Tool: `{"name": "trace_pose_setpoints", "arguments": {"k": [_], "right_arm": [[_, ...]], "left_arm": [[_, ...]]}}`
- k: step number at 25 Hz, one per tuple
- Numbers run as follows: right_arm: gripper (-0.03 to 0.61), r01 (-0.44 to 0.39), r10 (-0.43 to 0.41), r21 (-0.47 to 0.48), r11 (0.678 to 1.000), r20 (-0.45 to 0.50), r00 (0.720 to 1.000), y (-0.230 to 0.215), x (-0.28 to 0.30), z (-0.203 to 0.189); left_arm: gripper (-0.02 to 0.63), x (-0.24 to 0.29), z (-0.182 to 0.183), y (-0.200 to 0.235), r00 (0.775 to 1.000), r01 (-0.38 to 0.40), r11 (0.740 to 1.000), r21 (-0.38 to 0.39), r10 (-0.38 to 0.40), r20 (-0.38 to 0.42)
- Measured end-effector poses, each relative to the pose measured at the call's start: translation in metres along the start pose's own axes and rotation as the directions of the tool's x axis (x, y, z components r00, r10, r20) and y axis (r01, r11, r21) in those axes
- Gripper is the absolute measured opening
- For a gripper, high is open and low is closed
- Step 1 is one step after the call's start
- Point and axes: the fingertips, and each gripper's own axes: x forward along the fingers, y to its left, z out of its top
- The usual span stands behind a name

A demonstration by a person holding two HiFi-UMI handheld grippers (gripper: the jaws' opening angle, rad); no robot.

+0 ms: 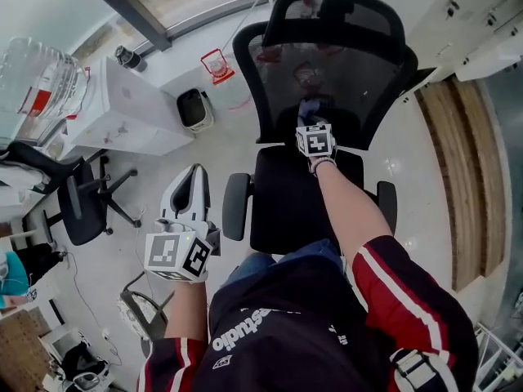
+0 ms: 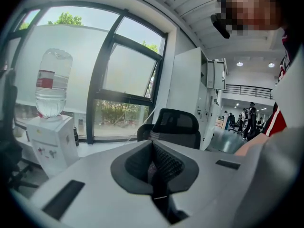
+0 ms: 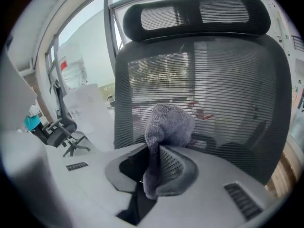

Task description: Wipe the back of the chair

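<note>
Black mesh chair (image 1: 286, 207) faces the person, seat toward them, back (image 1: 335, 76) upright with the headrest (image 1: 339, 15) on top. White water dispenser (image 1: 122, 109) stands by the window at left, well apart from the chair. A smaller dark chair (image 1: 82, 202) is on the floor further left.

Right gripper (image 1: 312, 125) is reached out over the seat, tip at the lower middle of the back. Its jaws are clamped on a grey cloth (image 3: 166, 127). The cloth bunches up out of the jaws and sits right against the mesh; in the right gripper view the back fills the picture just behind it. Actual contact between cloth and mesh looks likely, can't confirm. In the head view the cloth (image 1: 309, 109) shows as a small bluish-grey lump between gripper and back.

Left gripper (image 1: 194, 178) is held low at the person's left, beside the chair's left armrest (image 1: 236, 207), not touching it. Its jaws are pressed together with nothing between them. In the left gripper view the chair is seen from the side, well beyond the jaws.
</note>
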Motion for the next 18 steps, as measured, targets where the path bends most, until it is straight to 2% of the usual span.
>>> {"name": "trace_pose_setpoints", "arguments": {"k": [8,18], "right_arm": [[0.060,-0.094,0.094,-0.044,0.995,-0.005,0.996,0.081,0.038,0.018],[0.060,-0.163,0.162,-0.077,0.984,-0.015,0.987,0.134,0.062,0.026]], "left_arm": [[0.023,-0.012,0.001,0.039,0.999,-0.049,0.999,-0.005,0.049,-0.006],[0.023,-0.023,-0.005,0.067,0.997,-0.082,0.996,-0.023,0.081,-0.015]]}}
